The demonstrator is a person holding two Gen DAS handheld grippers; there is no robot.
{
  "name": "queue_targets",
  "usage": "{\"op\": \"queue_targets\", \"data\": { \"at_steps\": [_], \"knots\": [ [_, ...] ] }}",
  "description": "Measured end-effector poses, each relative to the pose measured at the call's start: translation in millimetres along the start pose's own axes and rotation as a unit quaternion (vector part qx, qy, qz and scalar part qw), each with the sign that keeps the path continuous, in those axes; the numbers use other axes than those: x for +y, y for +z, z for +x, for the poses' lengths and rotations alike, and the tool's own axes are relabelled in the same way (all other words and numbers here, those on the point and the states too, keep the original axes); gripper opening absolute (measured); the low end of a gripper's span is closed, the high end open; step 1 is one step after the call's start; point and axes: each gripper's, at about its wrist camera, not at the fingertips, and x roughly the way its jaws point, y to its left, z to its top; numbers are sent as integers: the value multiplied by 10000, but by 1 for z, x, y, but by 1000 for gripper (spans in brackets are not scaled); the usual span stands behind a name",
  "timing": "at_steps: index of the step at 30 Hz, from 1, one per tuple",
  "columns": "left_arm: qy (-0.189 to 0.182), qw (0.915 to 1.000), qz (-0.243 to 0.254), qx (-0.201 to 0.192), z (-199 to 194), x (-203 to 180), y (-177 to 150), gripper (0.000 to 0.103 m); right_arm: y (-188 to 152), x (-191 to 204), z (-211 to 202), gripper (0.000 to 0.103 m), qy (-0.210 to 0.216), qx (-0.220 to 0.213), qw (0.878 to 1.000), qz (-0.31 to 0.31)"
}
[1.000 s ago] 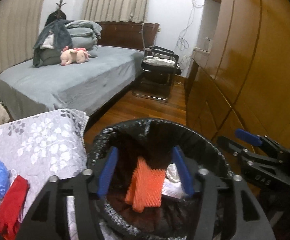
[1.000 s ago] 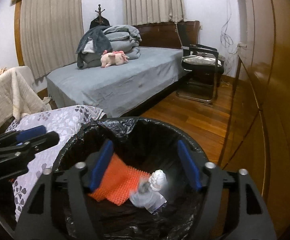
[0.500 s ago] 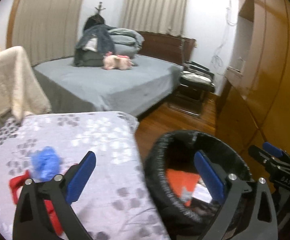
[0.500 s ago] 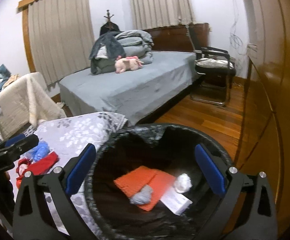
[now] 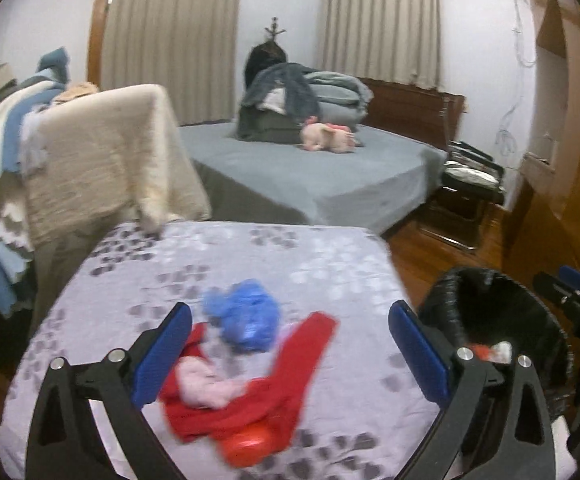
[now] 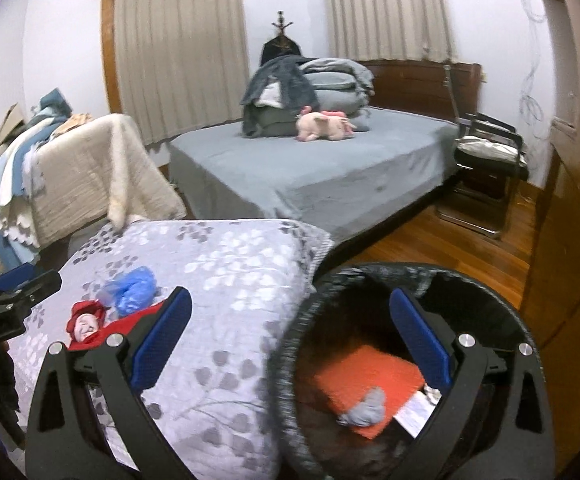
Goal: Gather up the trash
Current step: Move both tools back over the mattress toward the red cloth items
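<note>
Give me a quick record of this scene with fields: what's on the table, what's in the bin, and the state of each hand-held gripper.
surface: table with grey floral cloth
on table: blue crumpled bag; red wrapper pile
bin: black-lined trash bin, right of the table
in bin: orange mesh piece; grey wad; white paper
left hand-held gripper: open, empty, over the table trash
right hand-held gripper: open, empty, at the bin's near rim
</note>
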Motion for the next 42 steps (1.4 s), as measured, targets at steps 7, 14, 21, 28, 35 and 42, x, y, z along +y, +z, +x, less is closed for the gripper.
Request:
{"op": "queue_targets", "data": {
  "at_steps": [7, 14, 21, 28, 35, 42],
  "knots": [
    [560, 9983, -133, 73, -6, 51, -20, 97, -9, 44, 23, 97, 287, 126, 9992, -240],
    [912, 9951, -315, 230, -1, 88, -39, 95, -20, 85, 53, 97, 525, 391, 9968, -452],
    [1038, 9925, -429, 476, 11, 111, -59, 92, -34, 107, 72, 96, 588, 618, 9948, -550],
    [988, 9917, -485, 665, 23, 120, -72, 87, -43, 117, 83, 96, 598, 789, 9931, -625],
    [919, 9914, -495, 784, 42, 126, -74, 79, -46, 122, 93, 96, 582, 854, 9919, -740],
    [826, 9905, -531, 967, 63, 132, -76, 70, -46, 128, 111, 83, 640, 1009, 9896, -797]
  ]
}}
